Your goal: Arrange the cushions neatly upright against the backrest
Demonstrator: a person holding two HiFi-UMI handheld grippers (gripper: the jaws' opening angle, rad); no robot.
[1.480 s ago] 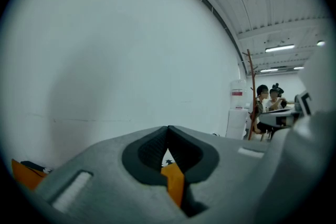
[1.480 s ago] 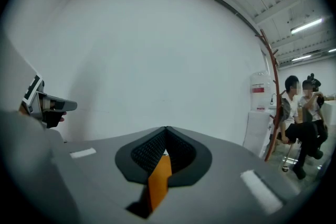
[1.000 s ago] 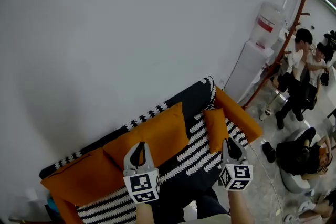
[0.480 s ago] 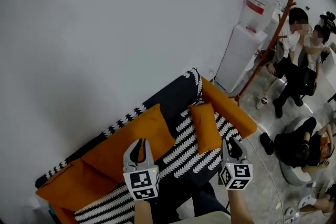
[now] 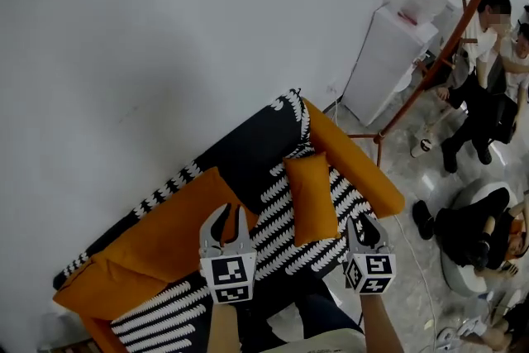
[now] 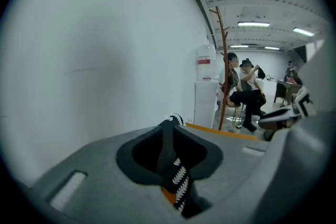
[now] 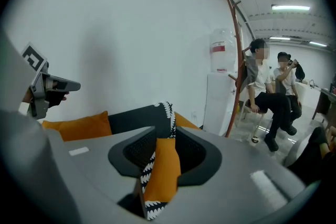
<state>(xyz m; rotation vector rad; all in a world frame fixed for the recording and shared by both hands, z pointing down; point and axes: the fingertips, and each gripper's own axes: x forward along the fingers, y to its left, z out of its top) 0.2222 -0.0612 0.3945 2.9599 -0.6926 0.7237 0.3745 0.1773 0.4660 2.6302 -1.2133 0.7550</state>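
While the left gripper and right gripper hang over the seat, the head view shows a small cushion lying on it and a big cushion against the backrest. Left gripper view: jaws barely spread, just opening, empty. Right gripper view: wider, likewise.

Both grippers are held out in front, low in the head view, side by side and well apart.

Left gripper: the left forearm runs back from it toward the body. The left marker cube faces the head camera. The jaws point forward and somewhat down. They stand a narrow way apart and have just been opening, with nothing pressed between the pads.

Right gripper: the right forearm sits behind it. The right marker cube is turned slightly outward. It has the same forward, downward tilt. The jaws stand wider apart than the left pair and have also just been opening, with nothing held between them.

The right gripper view catches the left gripper at its left edge.
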